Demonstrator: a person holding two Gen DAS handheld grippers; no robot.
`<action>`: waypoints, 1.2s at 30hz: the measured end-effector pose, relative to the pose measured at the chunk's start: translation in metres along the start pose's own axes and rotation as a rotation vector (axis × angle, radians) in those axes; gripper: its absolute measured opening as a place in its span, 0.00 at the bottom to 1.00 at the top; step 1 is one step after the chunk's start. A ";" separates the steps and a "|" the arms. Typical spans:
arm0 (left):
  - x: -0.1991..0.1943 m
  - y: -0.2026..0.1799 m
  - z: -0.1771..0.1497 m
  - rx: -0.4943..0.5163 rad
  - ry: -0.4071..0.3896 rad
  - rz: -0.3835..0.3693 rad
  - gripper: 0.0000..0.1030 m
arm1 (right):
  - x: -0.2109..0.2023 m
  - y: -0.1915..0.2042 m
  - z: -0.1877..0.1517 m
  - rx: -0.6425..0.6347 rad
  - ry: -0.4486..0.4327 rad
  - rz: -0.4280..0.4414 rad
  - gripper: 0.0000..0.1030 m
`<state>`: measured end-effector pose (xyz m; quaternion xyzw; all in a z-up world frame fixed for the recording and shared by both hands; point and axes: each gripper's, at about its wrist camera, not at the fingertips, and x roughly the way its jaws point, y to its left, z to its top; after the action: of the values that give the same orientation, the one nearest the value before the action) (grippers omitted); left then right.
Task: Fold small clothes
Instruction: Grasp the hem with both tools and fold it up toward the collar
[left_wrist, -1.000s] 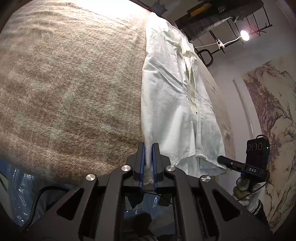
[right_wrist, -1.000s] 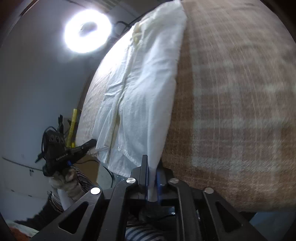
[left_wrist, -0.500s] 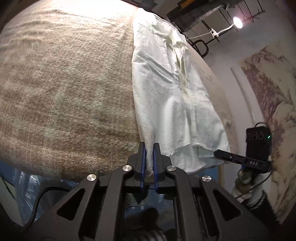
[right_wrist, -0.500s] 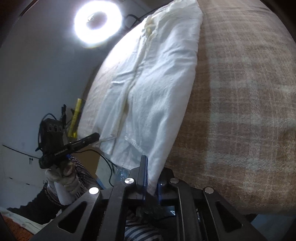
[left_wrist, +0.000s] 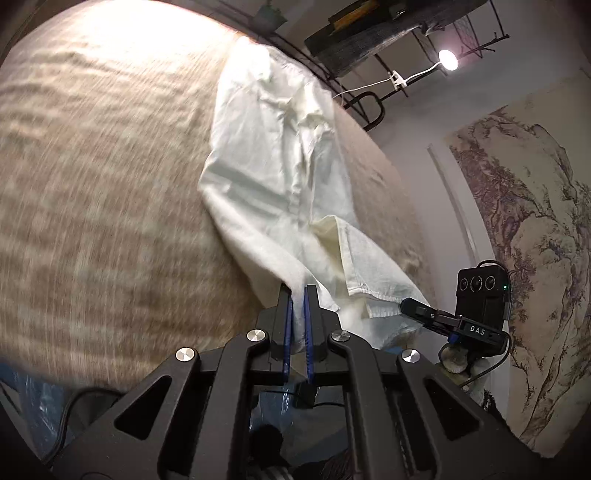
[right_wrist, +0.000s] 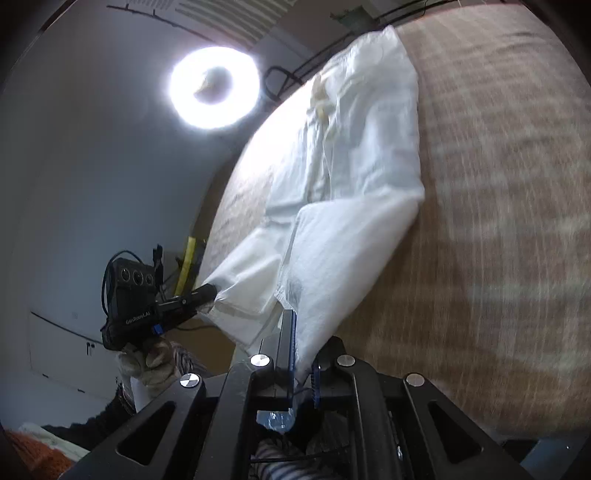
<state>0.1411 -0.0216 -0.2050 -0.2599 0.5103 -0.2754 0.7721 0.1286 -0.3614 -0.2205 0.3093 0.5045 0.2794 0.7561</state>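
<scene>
- Bed (left_wrist: 92, 203) with tan plaid blanket takes up most of both views; its near edge curves just past the tongs, blue plastic sheeting (left_wrist: 33, 391) below it.
- Wide bare blanket on the outer side of the garment in each view; much narrower strip between garment and the wall-side bed edge.
- One garment: white shirt (left_wrist: 280, 177), long and narrow, lying lengthwise down the bed, far end flat on the blanket.
- Near hem is lifted off the blanket at both corners and sags between them; fabric thin, creased, cream placket running down the middle.
- Two tongs. Left tongs (left_wrist: 297, 295) clenched on the shirt's near left corner, cloth pinched between the blue pads.
- Right tongs (right_wrist: 301, 332) clenched on the near right corner; jaws have just been closing, cloth between them.
- Each tongs shows in the other's view: right one (left_wrist: 417, 308) and left one (right_wrist: 207, 291), both at the hem.
- Gloved hand (right_wrist: 147, 362) under the left unit.
- One ring light (right_wrist: 214, 86), one small lamp (left_wrist: 448, 59), one landscape mural (left_wrist: 535, 240) on the wall.
</scene>
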 end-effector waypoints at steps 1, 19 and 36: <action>0.000 -0.002 0.004 0.003 -0.006 -0.003 0.03 | -0.001 0.001 0.005 -0.001 -0.012 0.003 0.04; 0.032 0.001 0.099 -0.021 -0.104 0.031 0.03 | 0.006 0.006 0.099 -0.040 -0.133 -0.023 0.04; 0.076 0.030 0.158 -0.080 -0.126 0.073 0.21 | 0.040 -0.033 0.166 0.068 -0.154 -0.054 0.39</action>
<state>0.3179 -0.0339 -0.2199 -0.2886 0.4805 -0.2097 0.8012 0.3007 -0.3845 -0.2194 0.3416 0.4621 0.2170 0.7891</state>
